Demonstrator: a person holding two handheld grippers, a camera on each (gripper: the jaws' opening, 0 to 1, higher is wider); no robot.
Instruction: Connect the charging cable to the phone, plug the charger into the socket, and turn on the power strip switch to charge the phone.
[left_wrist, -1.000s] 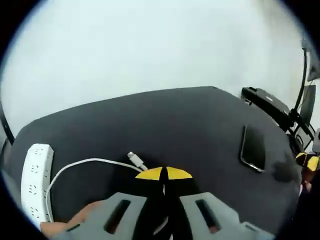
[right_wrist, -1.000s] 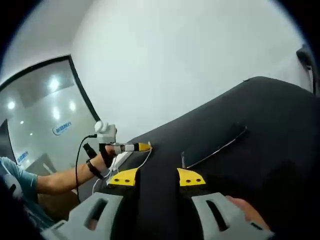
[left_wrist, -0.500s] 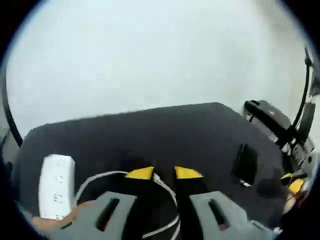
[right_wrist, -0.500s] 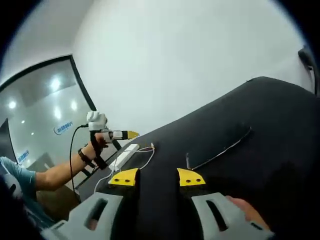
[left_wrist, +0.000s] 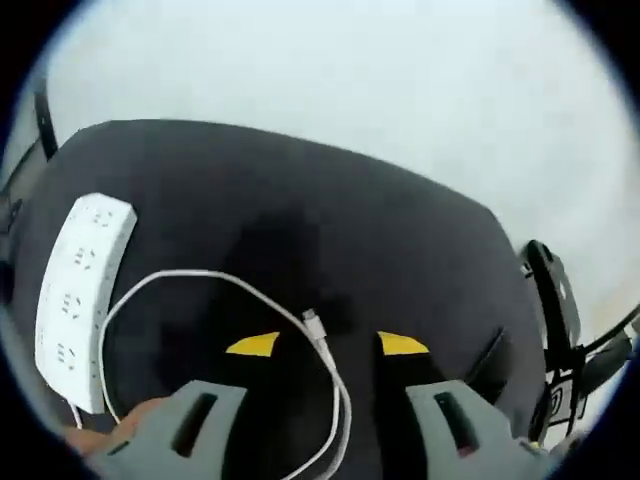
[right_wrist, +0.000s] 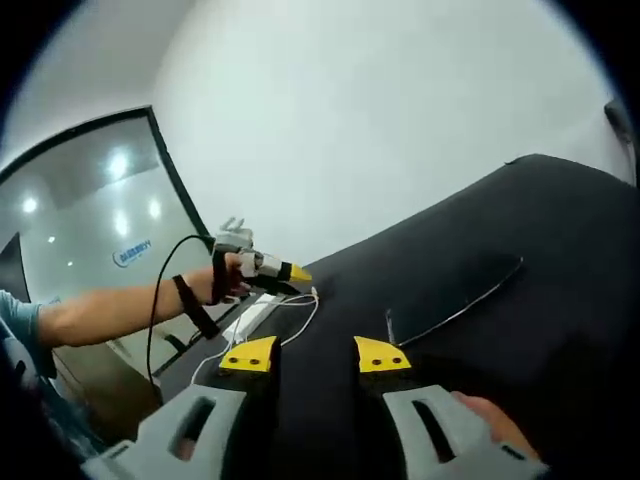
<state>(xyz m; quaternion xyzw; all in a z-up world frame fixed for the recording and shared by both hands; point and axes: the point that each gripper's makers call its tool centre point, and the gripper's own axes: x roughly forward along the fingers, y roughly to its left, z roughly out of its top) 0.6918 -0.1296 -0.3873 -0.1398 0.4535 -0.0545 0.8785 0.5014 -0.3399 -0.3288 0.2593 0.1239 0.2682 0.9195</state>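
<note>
A black desk stands before a plain white wall. A dark-framed glass partition with a small blue sign reflects ceiling lights.

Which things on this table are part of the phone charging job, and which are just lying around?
For the job:
- charging cable, plug end between the open left gripper jaws
- power strip
- phone, beyond the open right gripper

Just lying about:
- black device past the table edge
</note>
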